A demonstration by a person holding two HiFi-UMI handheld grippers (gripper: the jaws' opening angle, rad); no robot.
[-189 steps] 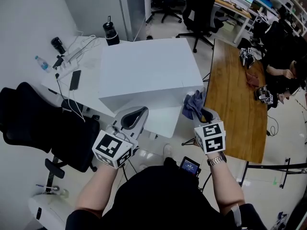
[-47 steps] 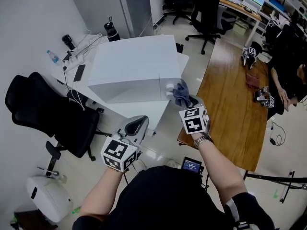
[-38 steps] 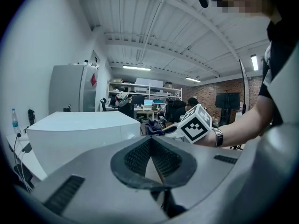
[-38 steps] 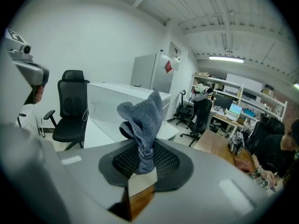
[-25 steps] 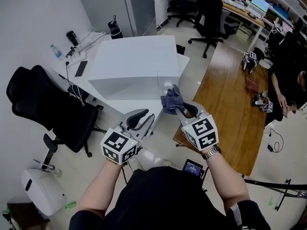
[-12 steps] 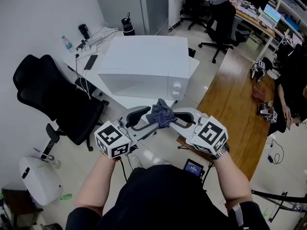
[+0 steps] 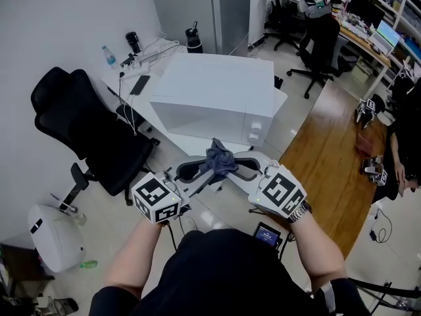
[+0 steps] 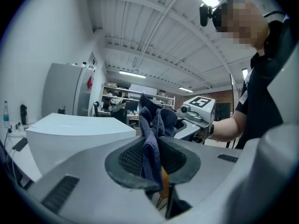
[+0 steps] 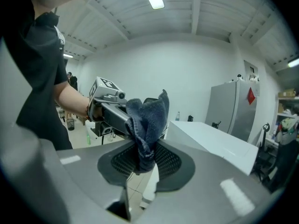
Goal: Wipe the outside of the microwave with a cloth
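Left tool [image 7: 205, 170], jaws closing, pinches the blue-grey cloth [image 7: 220, 155] in mid-air, short of the microwave [image 7: 214, 97], as the right tool [image 7: 238, 168] opens around it; a shallow left grip could let the cloth fall.

1 mwave [image 7: 217, 91], 1 cloth [image 7: 219, 155], 1 fridge [image 7: 233, 12].

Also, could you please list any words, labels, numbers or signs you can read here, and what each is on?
No text is readable.
Left marker cube and right marker cube: black-and-white square patterns, no letters.
Red sticker on the grey cabinet: too small to read.
Small screen at the person's waist: blurred.
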